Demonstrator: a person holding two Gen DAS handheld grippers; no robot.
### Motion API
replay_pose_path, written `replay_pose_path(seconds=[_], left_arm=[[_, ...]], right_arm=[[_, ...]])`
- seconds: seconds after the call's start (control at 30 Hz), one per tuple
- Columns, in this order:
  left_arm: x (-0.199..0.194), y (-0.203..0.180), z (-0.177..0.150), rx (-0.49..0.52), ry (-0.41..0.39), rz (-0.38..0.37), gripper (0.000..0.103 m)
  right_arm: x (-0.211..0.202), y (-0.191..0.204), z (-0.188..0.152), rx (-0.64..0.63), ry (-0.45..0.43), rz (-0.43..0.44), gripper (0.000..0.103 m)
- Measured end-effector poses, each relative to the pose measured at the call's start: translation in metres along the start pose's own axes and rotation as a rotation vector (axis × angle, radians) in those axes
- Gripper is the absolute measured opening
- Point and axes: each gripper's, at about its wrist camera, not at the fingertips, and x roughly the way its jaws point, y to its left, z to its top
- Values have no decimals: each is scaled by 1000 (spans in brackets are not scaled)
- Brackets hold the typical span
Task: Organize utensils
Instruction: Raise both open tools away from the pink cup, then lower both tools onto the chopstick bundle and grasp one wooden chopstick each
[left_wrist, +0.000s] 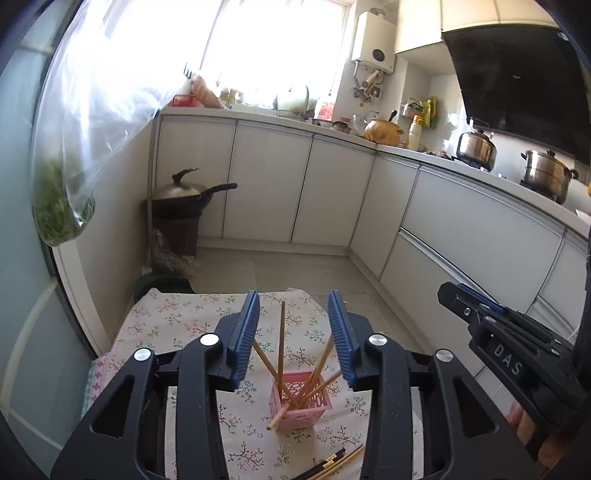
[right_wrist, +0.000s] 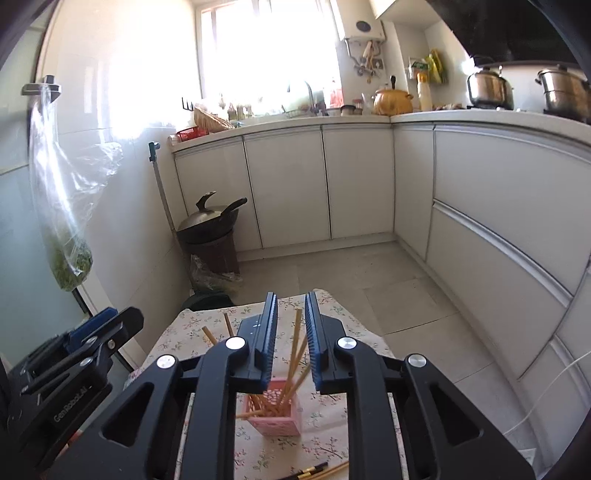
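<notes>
- At the near edge of the floral tablecloth (left_wrist: 177, 325), a few chopsticks (left_wrist: 332, 463), some dark and at least one light, are seen lying flat; by judgement these are still to be sorted.
- Just beyond them, a pink holder (left_wrist: 301, 408) is stood on the cloth, and several wooden chopsticks (left_wrist: 282, 339) are already leaned inside it at splayed angles, so the task is judged partly done.
- The left gripper (left_wrist: 293, 332) is held above the holder with its jaws spread wide; nothing is gripped or touched.
- The right gripper (right_wrist: 291, 339) is held over the same holder, its jaws parted more narrowly; chopsticks are seen through the gap, but no contact is shown.
- Farther off, white kitchen cabinets (left_wrist: 266, 184) are seen.
</notes>
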Motion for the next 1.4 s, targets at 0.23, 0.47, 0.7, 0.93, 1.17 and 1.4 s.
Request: replay_pose_path(seconds=[0.23,0.47,0.7,0.93,1.17,1.4], left_arm=[[-16,-13,-13,35,2,11,57],[-29,-19,-33,41,21,20,65],[-39,-26,-53,52,34,27,79],[-44,-28,-70,65,59,35,88],[-42,-32,-78,81,82,37,96],[-31,-38,-94,129,156,35,96]], right_arm=[[-30,-7,-20,-15,-37,-46,39],[-47,-24,-40,19,-15,-90,46],[-60,-38,-65,62,1,-129,67],[-67,-52,-86,108,21,-161,85],[-68,-68,-100,158,55,-171,96],[-64,-80,-118,171,109,-178,97]])
